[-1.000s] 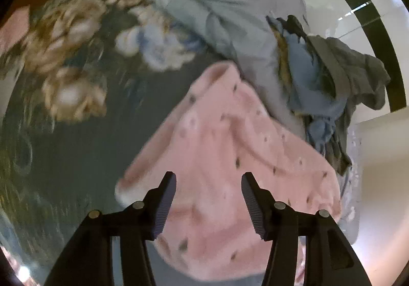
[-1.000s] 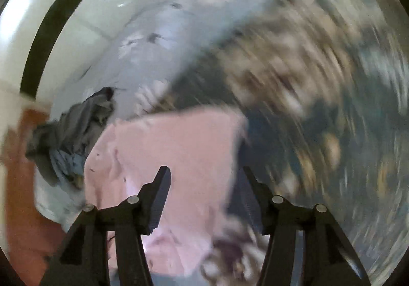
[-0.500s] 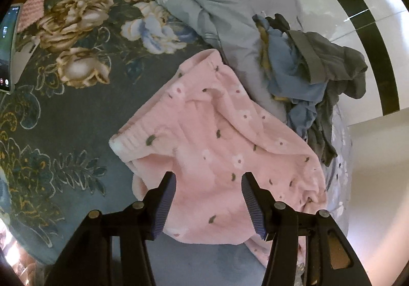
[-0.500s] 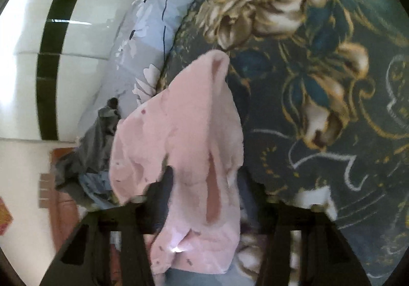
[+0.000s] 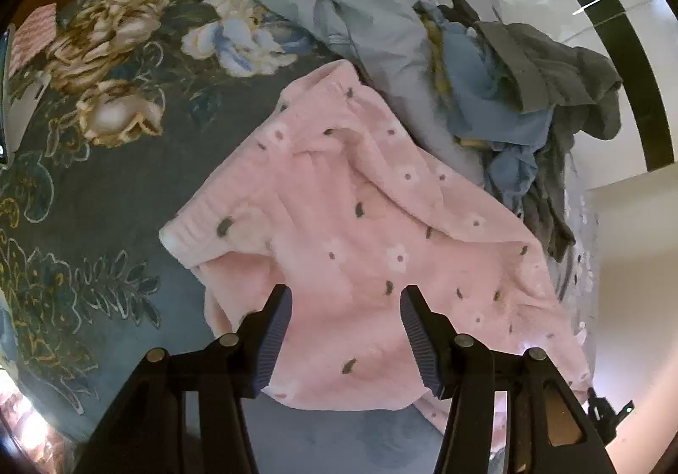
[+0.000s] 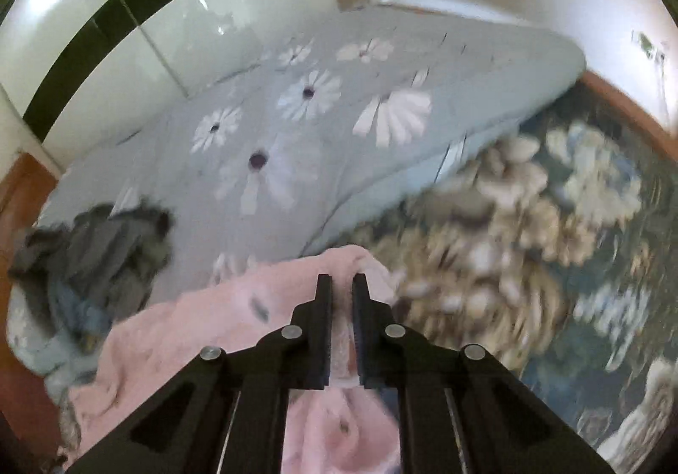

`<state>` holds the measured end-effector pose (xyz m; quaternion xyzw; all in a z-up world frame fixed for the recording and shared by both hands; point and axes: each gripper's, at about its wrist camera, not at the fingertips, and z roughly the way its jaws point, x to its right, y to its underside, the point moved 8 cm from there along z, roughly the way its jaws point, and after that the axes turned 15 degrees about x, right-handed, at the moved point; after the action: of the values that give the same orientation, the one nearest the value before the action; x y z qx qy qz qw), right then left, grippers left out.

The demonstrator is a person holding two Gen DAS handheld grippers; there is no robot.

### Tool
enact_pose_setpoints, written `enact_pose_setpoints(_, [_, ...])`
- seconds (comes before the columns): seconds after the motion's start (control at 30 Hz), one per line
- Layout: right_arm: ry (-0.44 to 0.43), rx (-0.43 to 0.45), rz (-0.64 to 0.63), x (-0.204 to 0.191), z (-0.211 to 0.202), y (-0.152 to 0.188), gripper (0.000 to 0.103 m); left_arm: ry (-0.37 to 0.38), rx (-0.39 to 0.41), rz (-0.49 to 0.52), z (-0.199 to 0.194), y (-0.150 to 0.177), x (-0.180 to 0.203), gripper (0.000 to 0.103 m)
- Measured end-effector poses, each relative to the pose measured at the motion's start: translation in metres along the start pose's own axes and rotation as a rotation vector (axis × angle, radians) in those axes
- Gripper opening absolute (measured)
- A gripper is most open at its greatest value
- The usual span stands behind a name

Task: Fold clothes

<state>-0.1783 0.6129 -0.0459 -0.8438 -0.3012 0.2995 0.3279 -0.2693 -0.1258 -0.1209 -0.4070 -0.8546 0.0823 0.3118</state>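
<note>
Jaws of the right gripper (image 6: pixel 341 283) pinch the pink garment (image 5: pixel 360 245), seen only there; left gripper (image 5: pixel 345 296) gapes empty

pink flower-dotted sweater (image 5: pixel 360 245) on dark floral bedspread (image 5: pixel 106 160).

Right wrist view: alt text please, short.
The right gripper is shut on a fold of the pink sweater, which trails toward the camera. Beyond lie a grey-blue daisy quilt, a dark floral bedspread at right and a grey clothes pile at left; the right side is motion-blurred.
</note>
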Motion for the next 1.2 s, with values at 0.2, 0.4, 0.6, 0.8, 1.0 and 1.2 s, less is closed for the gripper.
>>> enact_pose_setpoints(0.2, [0.033, -0.084, 0.044, 0.011, 0.042, 0.023, 0.010, -0.029, 0.007, -0.044, -0.003, 0.000, -0.024, 0.057])
enact_pose_setpoints(0.4, [0.009, -0.124, 0.135, 0.024, 0.022, 0.064, 0.050, -0.060, 0.020, -0.095, -0.011, -0.001, -0.053, 0.058])
enact_pose_setpoints(0.6, [0.013, -0.281, 0.207, 0.049, -0.013, 0.156, 0.053, -0.112, -0.004, -0.222, 0.002, 0.015, -0.102, 0.058])
enact_pose_setpoints(0.8, [0.043, -0.349, 0.423, 0.075, -0.027, 0.224, 0.053, -0.145, -0.037, -0.332, 0.027, 0.025, -0.140, 0.059])
enact_pose_setpoints(1.0, [0.010, -0.349, 0.490, 0.054, -0.027, 0.223, 0.054, -0.162, -0.052, -0.339, 0.063, 0.022, -0.142, 0.059])
enact_pose_setpoints(1.2, [0.010, -0.354, 0.441, 0.020, -0.019, 0.218, 0.046, -0.172, -0.035, -0.307, 0.071, 0.014, -0.137, 0.056])
